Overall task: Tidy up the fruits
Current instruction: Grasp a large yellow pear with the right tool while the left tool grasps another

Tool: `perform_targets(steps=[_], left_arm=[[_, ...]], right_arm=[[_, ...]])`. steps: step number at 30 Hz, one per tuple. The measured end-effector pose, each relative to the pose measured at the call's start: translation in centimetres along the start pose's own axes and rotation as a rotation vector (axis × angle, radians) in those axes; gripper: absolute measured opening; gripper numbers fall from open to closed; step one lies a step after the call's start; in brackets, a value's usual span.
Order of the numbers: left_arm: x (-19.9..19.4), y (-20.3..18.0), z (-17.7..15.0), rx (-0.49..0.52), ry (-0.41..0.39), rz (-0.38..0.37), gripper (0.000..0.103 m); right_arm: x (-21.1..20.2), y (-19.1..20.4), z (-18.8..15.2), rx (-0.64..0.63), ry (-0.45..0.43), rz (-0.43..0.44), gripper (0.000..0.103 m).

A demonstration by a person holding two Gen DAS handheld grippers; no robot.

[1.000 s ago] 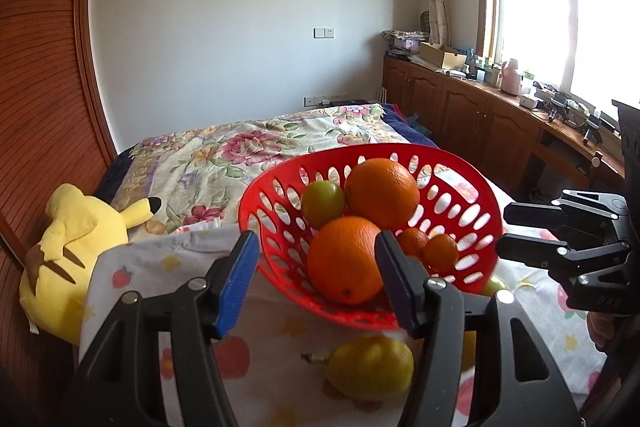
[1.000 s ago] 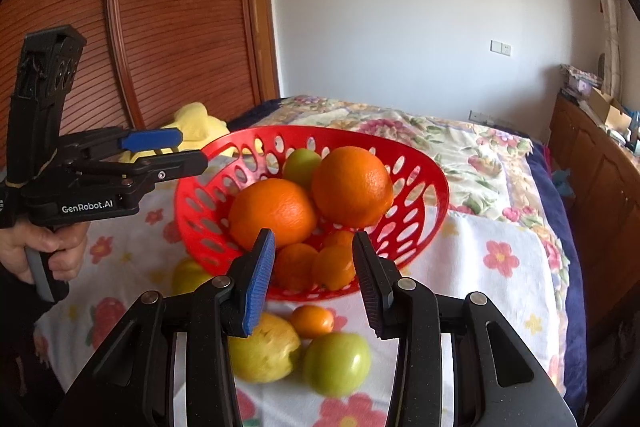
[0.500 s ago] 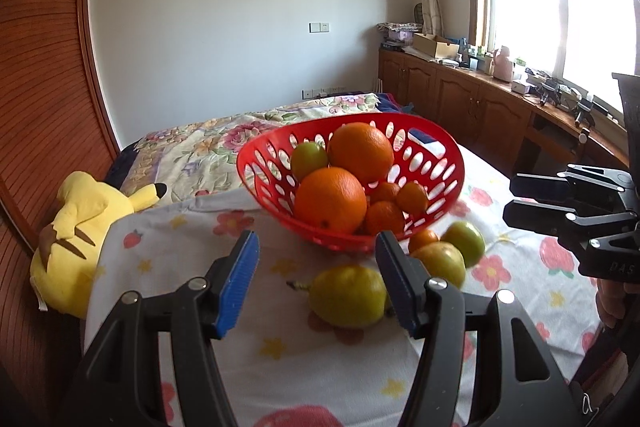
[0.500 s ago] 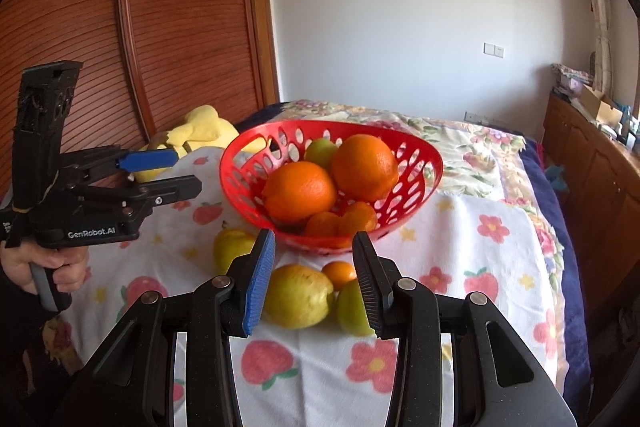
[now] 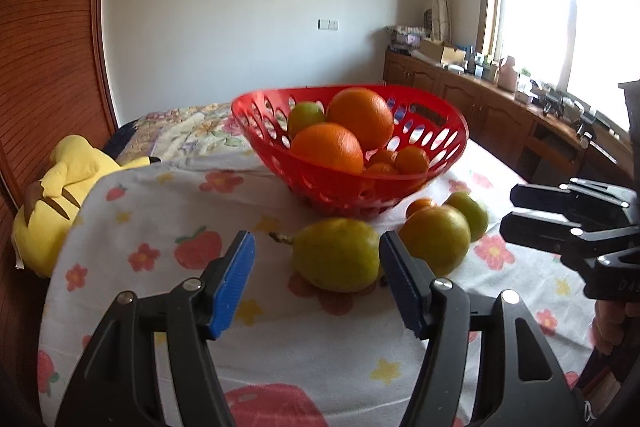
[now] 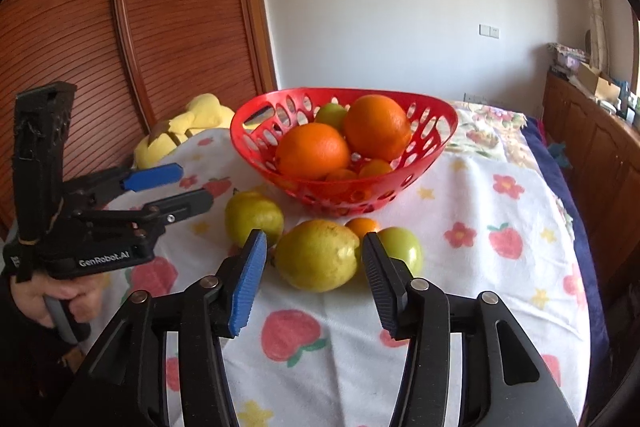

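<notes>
A red basket on the flowered cloth holds two big oranges, a green fruit and small tangerines. In front of it lie a yellow-green pear, a round yellow fruit, a small orange and a green fruit. My left gripper is opening, with the pear between its tips and not gripped. My right gripper is also opening around the yellow fruit, pads apart from it.
A yellow plush toy lies at the cloth's left edge by the wooden wall panel. A floral bedspread stretches behind the basket. Wooden cabinets with clutter run under the window at right. A hand holds the left gripper.
Both grippers have come down and closer to the loose fruits in front of the basket. The right jaws have spread from narrow to wider; the left jaws widened a little.
</notes>
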State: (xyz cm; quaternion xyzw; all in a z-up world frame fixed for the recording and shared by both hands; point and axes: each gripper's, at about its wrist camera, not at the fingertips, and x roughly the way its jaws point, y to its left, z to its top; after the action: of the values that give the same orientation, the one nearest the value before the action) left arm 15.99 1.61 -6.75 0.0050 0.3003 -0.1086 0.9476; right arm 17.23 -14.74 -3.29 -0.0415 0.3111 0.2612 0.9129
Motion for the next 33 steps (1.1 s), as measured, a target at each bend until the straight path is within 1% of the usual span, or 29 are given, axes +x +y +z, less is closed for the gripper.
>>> perform_targets(steps=[4,7,10,12,15,19,27,33], left_arm=[[0.9,0.0,-0.6,0.023,0.017,0.016,0.065],[1.1,0.0,-0.9,0.018,0.017,0.014,0.066],[1.2,0.1,-1.1,0.014,0.016,0.013,0.066],[1.2,0.1,-1.2,0.011,0.018,0.011,0.066],[1.3,0.2,-1.3,0.008,0.019,0.018,0.066],[1.2,0.4,-1.3,-0.005,0.015,0.012,0.066],[1.2,0.8,-1.3,-0.016,0.012,0.015,0.066],[1.1,0.9,-1.3,-0.024,0.006,0.014,0.066]], right_arm=[[0.8,0.2,-0.4,-0.003,0.017,0.005,0.054],[1.7,0.4,-0.5,-0.004,0.029,0.006,0.059],[2.7,0.5,-0.6,-0.007,0.045,0.009,0.065],[3.3,0.5,-0.6,-0.012,0.052,0.007,0.071],[3.9,0.6,-0.5,-0.028,0.046,-0.011,0.075],[4.7,0.8,-0.2,-0.043,0.058,-0.012,0.076],[6.6,1.0,-0.3,-0.063,0.113,-0.029,0.076],[7.7,1.1,-0.6,-0.083,0.143,-0.054,0.078]])
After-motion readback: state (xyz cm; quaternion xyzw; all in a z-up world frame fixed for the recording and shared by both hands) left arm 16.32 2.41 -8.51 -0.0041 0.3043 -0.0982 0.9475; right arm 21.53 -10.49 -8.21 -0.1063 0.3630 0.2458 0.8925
